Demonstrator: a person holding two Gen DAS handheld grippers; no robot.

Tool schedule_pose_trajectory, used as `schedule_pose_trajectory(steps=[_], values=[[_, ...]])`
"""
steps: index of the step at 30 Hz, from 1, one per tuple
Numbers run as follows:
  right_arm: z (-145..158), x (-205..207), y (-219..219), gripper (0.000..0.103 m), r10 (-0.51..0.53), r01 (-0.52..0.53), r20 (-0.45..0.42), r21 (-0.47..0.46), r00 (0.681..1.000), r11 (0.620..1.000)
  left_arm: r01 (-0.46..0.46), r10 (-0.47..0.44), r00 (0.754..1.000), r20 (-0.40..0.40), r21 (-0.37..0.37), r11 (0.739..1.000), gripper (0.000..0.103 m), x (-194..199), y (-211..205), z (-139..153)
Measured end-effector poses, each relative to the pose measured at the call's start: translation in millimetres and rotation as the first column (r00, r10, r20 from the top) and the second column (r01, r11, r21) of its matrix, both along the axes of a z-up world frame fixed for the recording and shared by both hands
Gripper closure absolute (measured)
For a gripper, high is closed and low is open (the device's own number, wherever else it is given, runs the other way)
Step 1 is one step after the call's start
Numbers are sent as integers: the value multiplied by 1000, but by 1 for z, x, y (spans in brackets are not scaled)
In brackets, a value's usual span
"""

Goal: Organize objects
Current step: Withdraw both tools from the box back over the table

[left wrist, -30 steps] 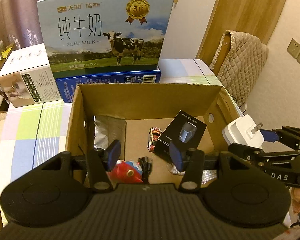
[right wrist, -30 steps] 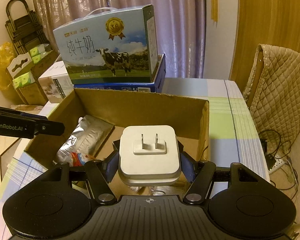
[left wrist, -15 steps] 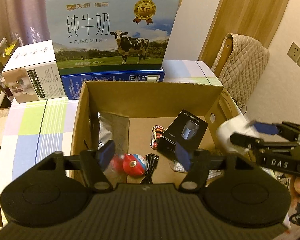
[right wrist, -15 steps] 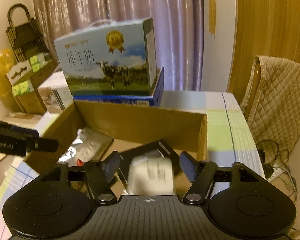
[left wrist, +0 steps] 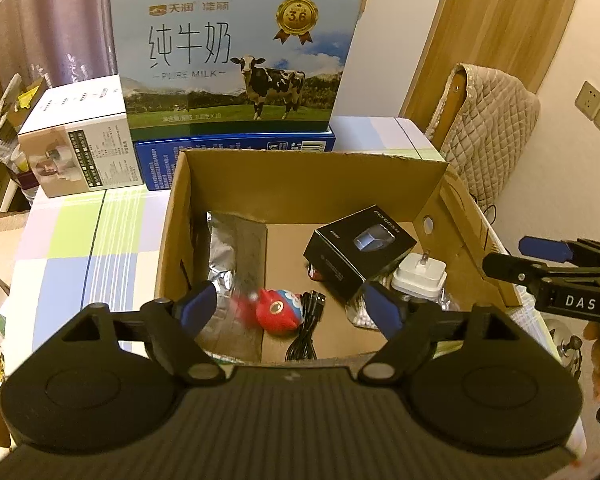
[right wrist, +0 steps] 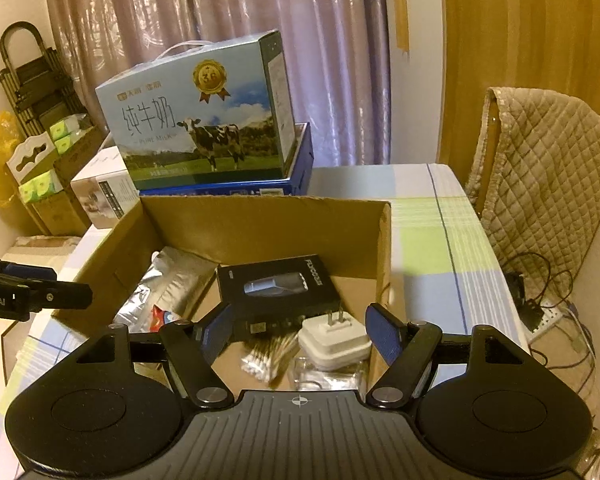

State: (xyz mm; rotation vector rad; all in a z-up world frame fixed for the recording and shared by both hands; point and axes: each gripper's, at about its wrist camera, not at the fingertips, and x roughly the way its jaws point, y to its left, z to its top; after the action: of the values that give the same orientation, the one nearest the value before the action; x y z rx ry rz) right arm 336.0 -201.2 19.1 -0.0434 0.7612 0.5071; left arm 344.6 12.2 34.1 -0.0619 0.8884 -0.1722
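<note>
charger, white, two-pin, is lying inside the cardboard box at its right near corner, pins pointing up and away, resting on a clear plastic packet and just beside a bundle of cotton swabs. right gripper is hovering above it with jaws spread wide and holding nothing; the charger is sitting free between and below the blue pads. left gripper is likewise standing wide open and empty over the box's near wall.

judgement: the charger is looking light, rigid and smooth-sided, so likely slippery; the flat side faces are offering the best hold, clear of the pins. it appears already placed, so no regrasp seems needed.

surroundings: a black razor box is leaning just behind the charger, touching or nearly so. a silver foil pouch is lying along the left wall, with a red toy and a black cable near the front. a milk carton is standing on a blue box behind. the right wall of the box is crowding any approach from that side.
</note>
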Motion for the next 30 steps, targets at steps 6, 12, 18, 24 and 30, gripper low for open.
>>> schedule_pose_trajectory(steps=[6, 12, 18, 24, 30], values=[[16, -23, -13, 32, -9, 9, 10, 3, 1000, 1000, -12, 12, 1000, 16, -7, 1000, 22, -25, 1, 14], [27, -54, -28, 32, -24, 24, 7, 8, 1000, 1000, -15, 16, 999, 37, -18, 1000, 19, -57, -2, 30], [28, -91, -41, 32, -36, 37, -17, 17, 999, 999, -24, 26, 998, 50, -33, 999, 15, -98, -9, 38], [22, -130, -47, 32, -41, 41, -45, 7, 998, 999, -29, 30, 998, 49, -34, 999, 9, -143, -16, 32], [14, -161, -52, 33, -47, 48, -69, 8, 996, 999, -46, 47, 998, 49, -14, 999, 5, -182, -18, 22]])
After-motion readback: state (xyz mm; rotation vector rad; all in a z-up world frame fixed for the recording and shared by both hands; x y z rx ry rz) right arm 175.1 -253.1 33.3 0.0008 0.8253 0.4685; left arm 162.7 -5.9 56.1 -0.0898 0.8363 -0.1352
